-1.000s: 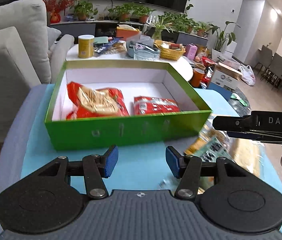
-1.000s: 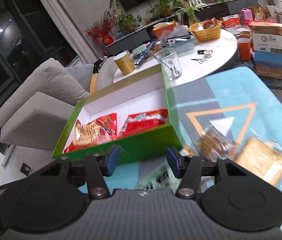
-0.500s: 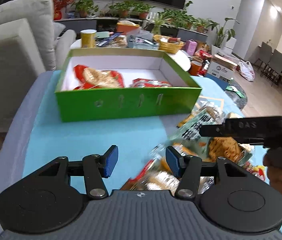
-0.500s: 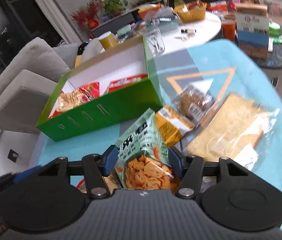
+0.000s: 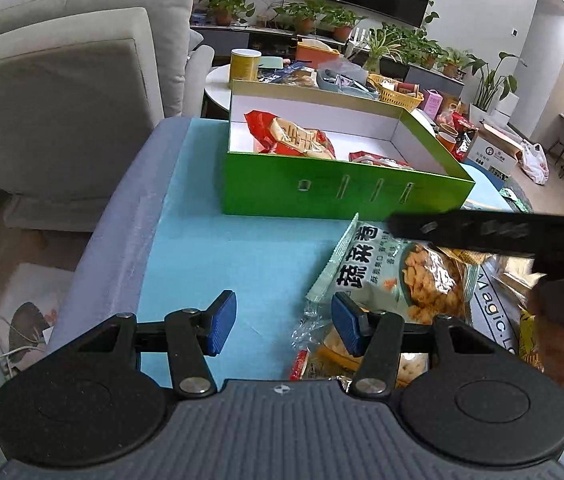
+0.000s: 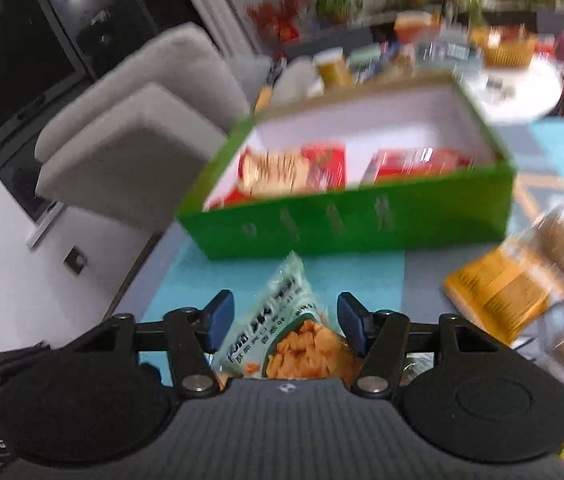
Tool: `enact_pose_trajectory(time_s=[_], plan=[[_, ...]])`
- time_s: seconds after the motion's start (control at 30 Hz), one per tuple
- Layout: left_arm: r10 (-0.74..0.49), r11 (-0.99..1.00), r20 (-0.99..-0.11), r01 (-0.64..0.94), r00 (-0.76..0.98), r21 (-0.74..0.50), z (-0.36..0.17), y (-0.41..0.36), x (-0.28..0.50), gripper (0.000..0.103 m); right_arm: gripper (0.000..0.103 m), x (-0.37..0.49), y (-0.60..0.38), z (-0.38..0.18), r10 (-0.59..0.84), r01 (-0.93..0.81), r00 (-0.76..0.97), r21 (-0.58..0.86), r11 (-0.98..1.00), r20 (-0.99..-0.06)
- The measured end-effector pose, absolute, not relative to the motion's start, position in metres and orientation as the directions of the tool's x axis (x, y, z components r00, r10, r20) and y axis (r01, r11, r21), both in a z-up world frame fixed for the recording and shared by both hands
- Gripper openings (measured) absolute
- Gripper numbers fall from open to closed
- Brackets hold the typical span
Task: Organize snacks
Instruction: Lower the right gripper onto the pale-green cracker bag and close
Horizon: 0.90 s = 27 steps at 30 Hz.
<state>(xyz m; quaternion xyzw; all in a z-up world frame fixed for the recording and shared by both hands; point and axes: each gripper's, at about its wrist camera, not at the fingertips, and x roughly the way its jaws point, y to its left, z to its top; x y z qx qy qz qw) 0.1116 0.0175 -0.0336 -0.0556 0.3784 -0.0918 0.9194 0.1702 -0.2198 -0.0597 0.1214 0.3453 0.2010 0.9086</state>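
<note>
Your right gripper (image 6: 282,322), jaws just widening, straddles the pale-green crisp bag (image 6: 286,336) ungrasped; left gripper (image 5: 284,322) hangs parted, empty.

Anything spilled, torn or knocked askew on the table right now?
Nothing looks spilled or torn. The loose snack packets overlap in a heap beside the green box, with the pale green chip bag slanted on top; that is just unsorted stock.
</note>
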Motion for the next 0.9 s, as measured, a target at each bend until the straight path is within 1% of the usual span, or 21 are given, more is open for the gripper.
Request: enact_pose_trajectory(time_s=[0.1, 0.17, 0.23, 0.4, 0.63, 0.77, 0.8, 0.9], plan=[[-0.227, 0.974, -0.683, 0.144, 0.695, -0.177, -0.035, 0.012, 0.115, 0.050, 0.072, 0.160, -0.243, -0.049, 0.393, -0.200, 0.704, 0.366, 0.909, -0.592], [-0.247, 0.969, -0.678, 0.167, 0.692, -0.182, -0.036, 0.006, 0.119, 0.051, 0.078, 0.154, -0.261, -0.051, 0.362, -0.126, 0.686, 0.387, 0.914, -0.632], [-0.263, 0.965, -0.678, 0.186, 0.686, -0.186, -0.037, -0.001, 0.124, 0.053, 0.078, 0.146, -0.273, -0.056, 0.356, -0.090, 0.669, 0.405, 0.910, -0.653], [-0.277, 0.960, -0.691, 0.219, 0.668, -0.173, -0.040, -0.017, 0.133, 0.053, 0.078, 0.138, -0.267, -0.065, 0.416, -0.084, 0.618, 0.470, 0.878, -0.667], [-0.258, 0.966, -0.702, 0.195, 0.663, -0.171, -0.046, -0.008, 0.131, 0.053, 0.078, 0.154, -0.244, -0.084, 0.359, -0.097, 0.603, 0.381, 0.919, -0.713], [-0.256, 0.967, -0.701, 0.178, 0.665, -0.184, -0.047, -0.004, 0.136, 0.053, 0.074, 0.165, -0.254, -0.085, 0.361, -0.109, 0.620, 0.379, 0.919, -0.697], [-0.262, 0.965, -0.700, 0.178, 0.665, -0.193, -0.046, -0.005, 0.137, 0.053, 0.072, 0.167, -0.254, -0.083, 0.358, -0.121, 0.626, 0.368, 0.922, -0.693], [-0.293, 0.956, -0.696, 0.200, 0.656, -0.214, -0.048, -0.012, 0.140, 0.053, 0.072, 0.175, -0.251, -0.082, 0.362, -0.148, 0.618, 0.349, 0.925, -0.698]])
